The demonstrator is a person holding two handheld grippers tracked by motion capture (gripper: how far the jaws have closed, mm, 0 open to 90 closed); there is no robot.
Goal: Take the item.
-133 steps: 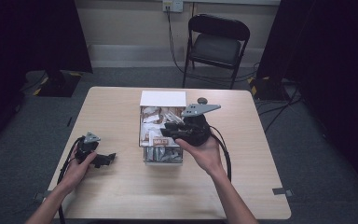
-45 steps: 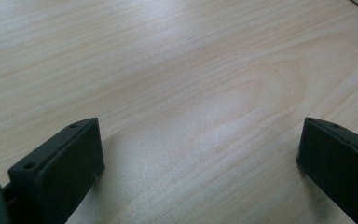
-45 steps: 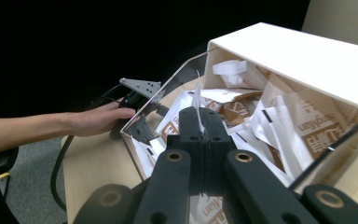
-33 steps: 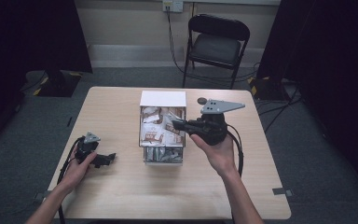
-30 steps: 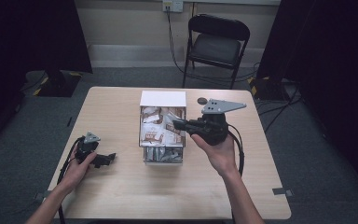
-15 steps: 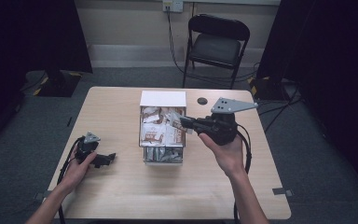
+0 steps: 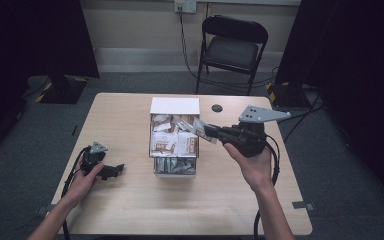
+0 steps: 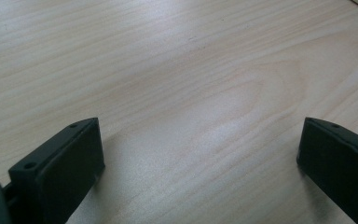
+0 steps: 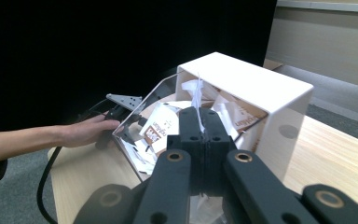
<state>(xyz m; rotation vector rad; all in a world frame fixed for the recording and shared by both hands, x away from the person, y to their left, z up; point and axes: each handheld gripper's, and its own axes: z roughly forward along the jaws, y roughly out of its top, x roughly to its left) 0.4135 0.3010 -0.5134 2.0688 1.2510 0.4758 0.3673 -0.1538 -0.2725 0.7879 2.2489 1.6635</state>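
Observation:
A white box [image 7: 175,105] with a clear front stands mid-table, holding several tea-bag-like packets [image 7: 166,142]. Just right of the box's rim, my right gripper [image 7: 211,134] hovers above the table, shut on one thin white packet [image 7: 200,128]. In the right gripper view the jaws are pressed together at the gripper [image 9: 199,114], the packet [image 9: 197,95] sticks up edge-on between them, and the box [image 9: 279,121] lies behind. My left gripper [image 7: 114,170] rests on the table at the left, held by a hand. Its jaws stand wide apart over bare wood, so the gripper [image 8: 200,158] is open.
A small black disc [image 7: 217,108] lies on the table behind the box to the right. A black folding chair [image 7: 232,47] stands beyond the far edge. Cables [image 7: 275,165] trail from both grippers over the table's sides.
My right gripper has lifted out of the box and drawn back to the right with the packet in its jaws. The left gripper has stayed put.

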